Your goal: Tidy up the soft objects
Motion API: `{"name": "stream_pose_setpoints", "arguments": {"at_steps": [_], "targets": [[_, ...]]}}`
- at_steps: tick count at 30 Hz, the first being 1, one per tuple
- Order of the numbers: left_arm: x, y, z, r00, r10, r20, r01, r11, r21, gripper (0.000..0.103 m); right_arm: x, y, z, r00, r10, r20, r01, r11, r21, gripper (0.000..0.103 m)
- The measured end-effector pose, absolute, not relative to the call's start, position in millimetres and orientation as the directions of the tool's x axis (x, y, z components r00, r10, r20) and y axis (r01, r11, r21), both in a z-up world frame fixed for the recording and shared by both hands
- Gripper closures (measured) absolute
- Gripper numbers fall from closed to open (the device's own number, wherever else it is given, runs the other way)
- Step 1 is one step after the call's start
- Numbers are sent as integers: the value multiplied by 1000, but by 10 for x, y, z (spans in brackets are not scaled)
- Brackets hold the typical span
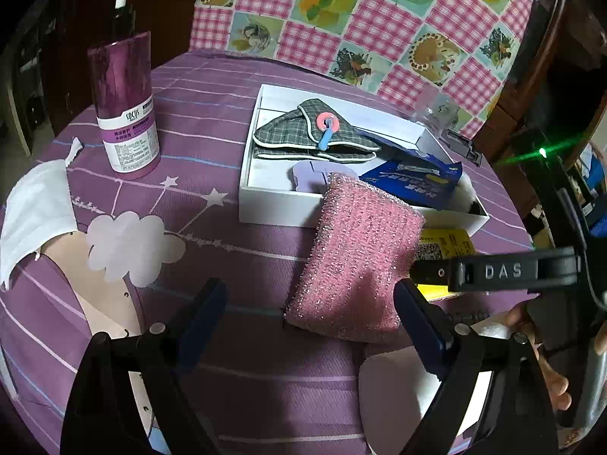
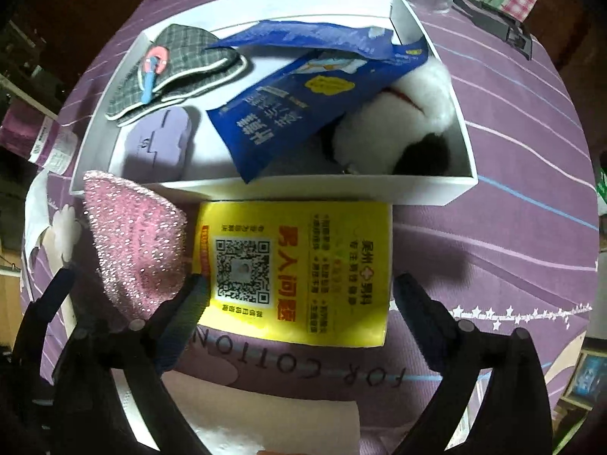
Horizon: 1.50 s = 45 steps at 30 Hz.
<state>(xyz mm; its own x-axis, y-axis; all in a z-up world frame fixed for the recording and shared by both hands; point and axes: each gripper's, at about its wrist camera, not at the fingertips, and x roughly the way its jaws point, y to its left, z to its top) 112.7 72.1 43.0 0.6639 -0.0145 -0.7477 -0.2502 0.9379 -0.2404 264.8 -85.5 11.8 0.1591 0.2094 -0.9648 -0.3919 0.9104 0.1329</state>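
Now pink sponge [image 1: 356, 265] slants, top end on white box [image 1: 273, 214].

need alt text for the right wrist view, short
The open right gripper points down at a yellow leaflet lying flat on a purple bedsheet, its fingers straddling it without touching. Just beyond is a white box holding a blue packet, a plush toy and a plaid pouch; a pink sponge leans against the box's near left corner.

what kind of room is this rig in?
Probably a home, perhaps a bedroom or living area: the work surface is a purple printed cotton sheet, with a patchwork gingham cloth behind it and a household product bottle beside the white sorting box.
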Motion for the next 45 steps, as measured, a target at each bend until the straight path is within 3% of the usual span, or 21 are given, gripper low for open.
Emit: {"name": "stream_pose_setpoints", "arguments": {"at_steps": [4,7,12,15,17,19,32,45], "targets": [[1119,683,440,667,-4,-745,-239,946,-219,12,2682,-825,128,167,210,-963,-404,906,128,3],[1122,672,442,666,-5,-746,-234,948,-216,12,2720,-893,165,192,225,-955,-400,907,133,12],[1111,671,445,671,6,-741,-234,951,-204,12,2739,-1078,240,192,261,-946,-378,909,174,37],[1107,680,445,674,4,-739,-234,949,-209,12,2787,-1246,277,179,294,-939,-342,913,221,59],[1110,685,441,674,4,-739,-236,949,-210,12,2805,-1345,312,175,310,-934,-322,915,243,80],[1110,685,440,675,3,-738,-234,949,-210,12,2828,-1423,335,154,346,-925,-308,907,288,86],[1045,652,540,711,3,-703,-193,962,-191,11,2732,-1731,626,227,384,-895,-275,907,319,88],[1095,710,747,670,-160,-725,-178,913,-366,1,2689,-2124,996,323,438,-839,-254,894,369,89]]}}
